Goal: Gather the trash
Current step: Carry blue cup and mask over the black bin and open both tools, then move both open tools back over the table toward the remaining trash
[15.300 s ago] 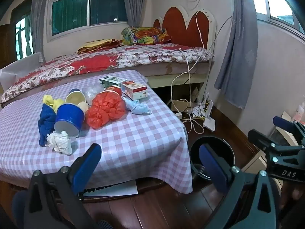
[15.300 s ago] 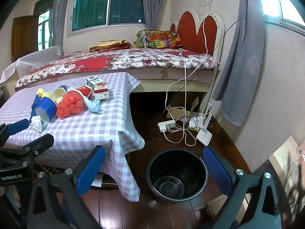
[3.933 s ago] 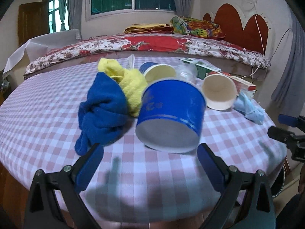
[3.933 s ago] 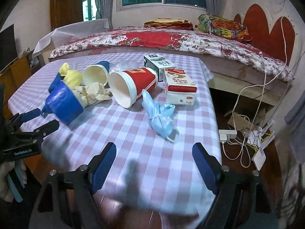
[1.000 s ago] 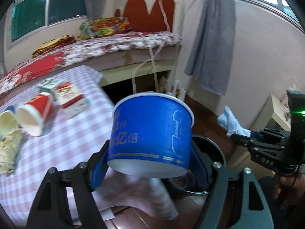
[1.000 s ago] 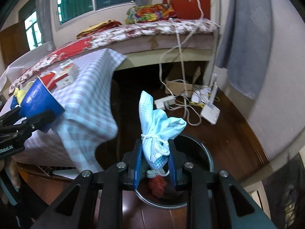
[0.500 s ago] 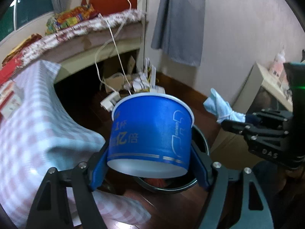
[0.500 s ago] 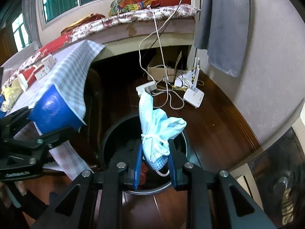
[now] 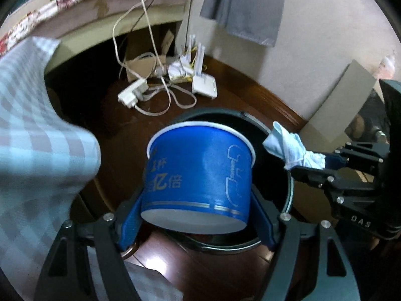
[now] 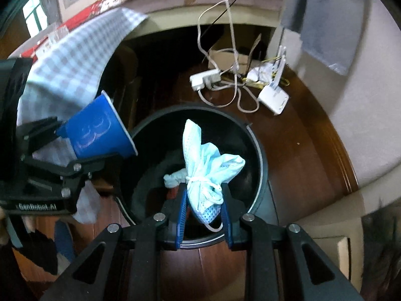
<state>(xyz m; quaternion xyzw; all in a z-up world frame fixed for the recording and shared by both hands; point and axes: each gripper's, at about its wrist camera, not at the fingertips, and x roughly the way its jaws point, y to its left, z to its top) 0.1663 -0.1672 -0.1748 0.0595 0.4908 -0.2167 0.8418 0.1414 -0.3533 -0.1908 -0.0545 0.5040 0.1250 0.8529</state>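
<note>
Both claws poised above the black bin [image 10: 260, 155], which stands on the wooden floor [image 10: 308, 155] to the right of the checked worktop [image 9: 37, 135] and near the bed [image 9: 105, 7].

Left claw [image 9: 198, 215]: clamped across the lower wall of the blue paper cup [image 9: 200, 173], one pad on each side. The cup is gripped near its base with its mouth facing away and downward, so that on release it should fall mouth-first into the bin; in the right wrist view the cup [image 10: 100, 130] sits at the bin's left rim, only partly over the opening.

Right claw [image 10: 204, 215]: drawn close together on the tied end of the light blue face mask [image 10: 205, 173], pinched at the knotted straps so the loose fabric stands clear of the pads. The mask hangs directly over the bin's mouth, above rubbish already lying inside, some of it red [image 10: 173, 193].

A power strip [image 10: 205, 77], white cables and a router [image 10: 273, 99] lie on the floor beyond the bin, well apart from both loads.

Judged stage: carrying done, release pending.
</note>
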